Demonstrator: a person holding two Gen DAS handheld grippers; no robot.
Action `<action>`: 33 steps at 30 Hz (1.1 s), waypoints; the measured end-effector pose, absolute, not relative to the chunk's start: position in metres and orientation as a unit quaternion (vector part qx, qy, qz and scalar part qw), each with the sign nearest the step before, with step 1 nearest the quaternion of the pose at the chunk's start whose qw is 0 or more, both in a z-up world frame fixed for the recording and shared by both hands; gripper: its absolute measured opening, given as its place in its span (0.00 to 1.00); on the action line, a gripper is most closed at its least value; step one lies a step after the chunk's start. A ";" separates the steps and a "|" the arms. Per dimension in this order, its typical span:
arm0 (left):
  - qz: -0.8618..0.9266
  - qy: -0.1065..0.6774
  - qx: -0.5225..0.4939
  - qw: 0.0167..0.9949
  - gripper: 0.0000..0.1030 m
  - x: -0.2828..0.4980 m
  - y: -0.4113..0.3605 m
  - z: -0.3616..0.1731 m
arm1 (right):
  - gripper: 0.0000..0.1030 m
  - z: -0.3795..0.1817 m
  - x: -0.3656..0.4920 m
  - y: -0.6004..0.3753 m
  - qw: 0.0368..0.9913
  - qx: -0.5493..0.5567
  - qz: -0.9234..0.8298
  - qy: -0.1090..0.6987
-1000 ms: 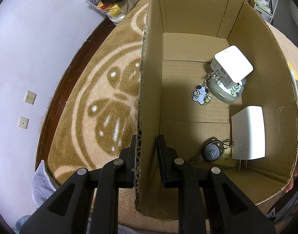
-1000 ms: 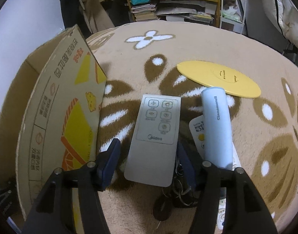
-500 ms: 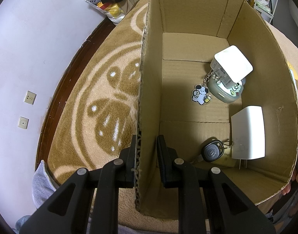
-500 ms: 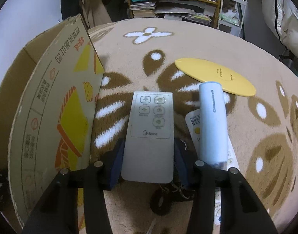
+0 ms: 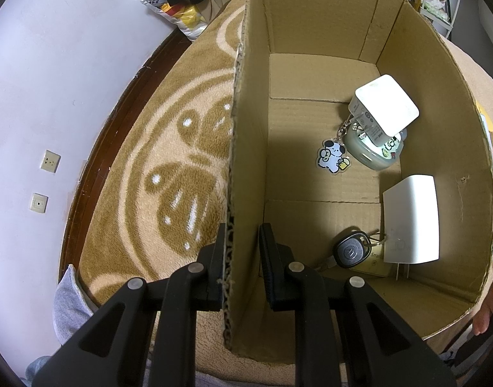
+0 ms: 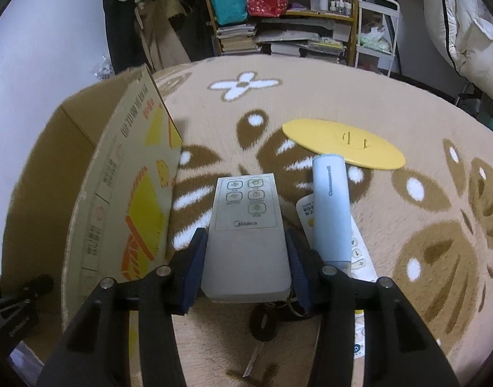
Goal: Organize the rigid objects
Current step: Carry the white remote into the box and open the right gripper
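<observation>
The right gripper (image 6: 245, 258) has just been closing and now clamps the grey remote (image 6: 246, 235), its pads on both long edges. The left gripper (image 5: 241, 264) pinches the cardboard box (image 5: 314, 22) wall. Inside lie chargers and keys; at two o'clock of the remote, a blue tube (image 6: 330, 209) and yellow disc (image 6: 343, 143) remain on the rug.
</observation>
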State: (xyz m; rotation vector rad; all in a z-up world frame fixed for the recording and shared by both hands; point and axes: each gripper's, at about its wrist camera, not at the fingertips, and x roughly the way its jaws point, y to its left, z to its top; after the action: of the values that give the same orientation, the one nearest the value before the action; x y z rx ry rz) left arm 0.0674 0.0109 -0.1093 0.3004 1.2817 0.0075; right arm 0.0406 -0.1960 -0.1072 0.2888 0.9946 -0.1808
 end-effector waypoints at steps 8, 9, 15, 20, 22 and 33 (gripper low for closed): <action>0.003 0.595 0.140 0.791 0.17 0.067 0.012 -0.109 | 0.50 -0.087 0.032 -0.196 0.877 0.153 -0.089 0.446; 0.004 0.595 0.141 0.791 0.17 0.067 0.012 -0.109 | 0.50 -0.083 0.030 -0.196 0.879 0.154 -0.089 0.442; 0.005 0.593 0.145 0.792 0.18 0.066 0.011 -0.109 | 0.50 -0.050 0.026 -0.191 0.894 0.164 -0.070 0.411; 0.004 0.593 0.145 0.792 0.18 0.065 0.011 -0.109 | 0.50 -0.026 0.026 -0.173 0.906 0.161 -0.040 0.389; 0.004 0.593 0.145 0.792 0.18 0.065 0.011 -0.109 | 0.50 -0.021 0.026 -0.166 0.910 0.157 -0.031 0.383; 0.004 0.593 0.145 0.792 0.18 0.065 0.011 -0.109 | 0.50 -0.023 0.032 -0.122 0.907 0.145 0.029 0.395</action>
State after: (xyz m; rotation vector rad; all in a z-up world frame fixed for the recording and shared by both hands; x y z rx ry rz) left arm 0.0651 0.0114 -0.1089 0.3123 1.2761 0.0096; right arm 0.0319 -0.1222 -0.0234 0.2993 0.8159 0.0591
